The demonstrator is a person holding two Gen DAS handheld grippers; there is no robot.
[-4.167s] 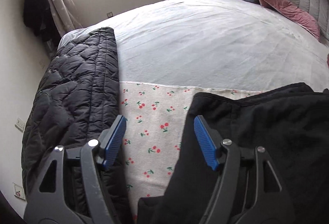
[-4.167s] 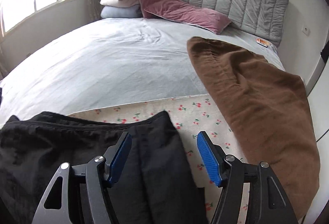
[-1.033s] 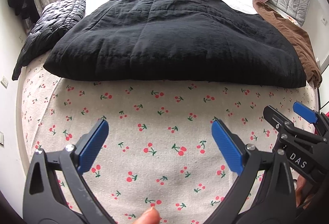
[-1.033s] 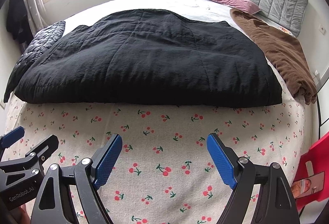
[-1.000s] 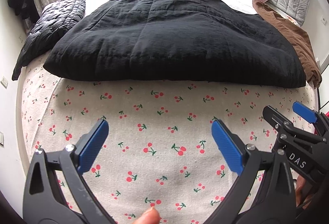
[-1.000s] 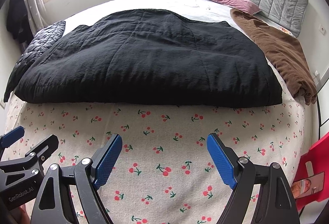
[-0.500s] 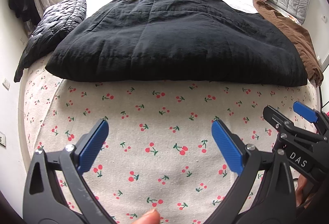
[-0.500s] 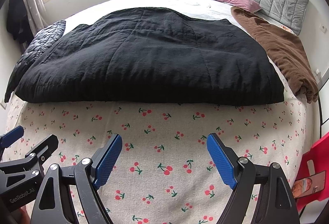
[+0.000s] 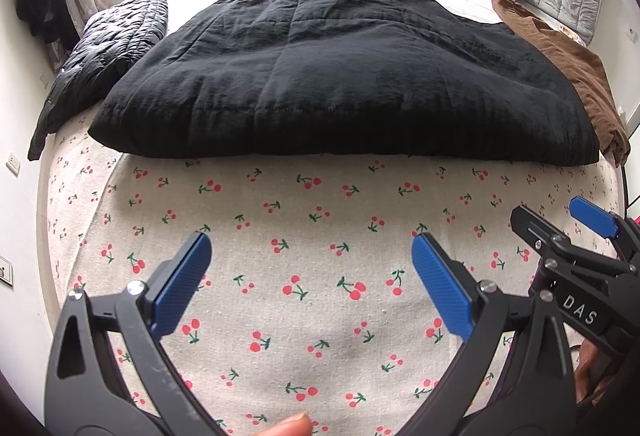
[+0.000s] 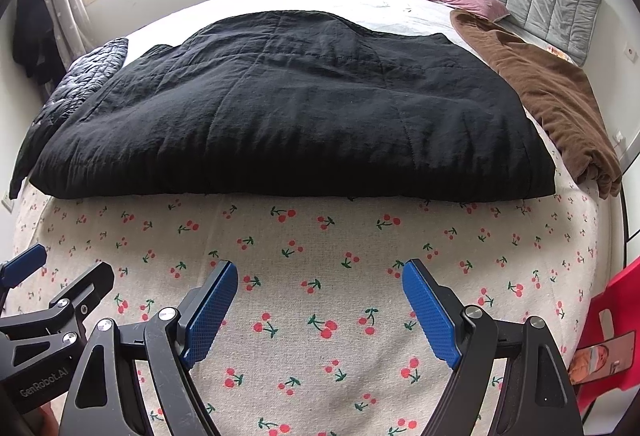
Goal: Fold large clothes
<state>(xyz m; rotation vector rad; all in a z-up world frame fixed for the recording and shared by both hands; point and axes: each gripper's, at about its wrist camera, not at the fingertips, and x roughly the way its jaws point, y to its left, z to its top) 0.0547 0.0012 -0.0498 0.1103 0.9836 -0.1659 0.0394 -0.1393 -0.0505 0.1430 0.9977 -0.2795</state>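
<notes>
- The black padded garment (image 9: 340,75) lies spread flat across the middle of the bed, filling the centre of both views, its straight near edge running left to right above the claws.
- The left claw (image 9: 312,276) stands with its blue-padded jaws wide apart and nothing between them, low in its frame over the cherry-print sheet (image 9: 320,220), well apart from the garment's edge.
- The right claw (image 10: 320,300) is likewise spread wide and empty, low in its frame over the same sheet, clear of the garment.
- The garment is matte black, softly quilted in large stitched squares, puffy and slightly wrinkled, with a rounded far side.
- A shiny dark quilted jacket (image 9: 108,47) lies at the upper left, beside the garment.
- A brown fuzzy garment (image 10: 552,95) lies folded along the right edge of the bed.
- A fingertip (image 9: 292,426) shows at the bottom edge of the left view.
</notes>
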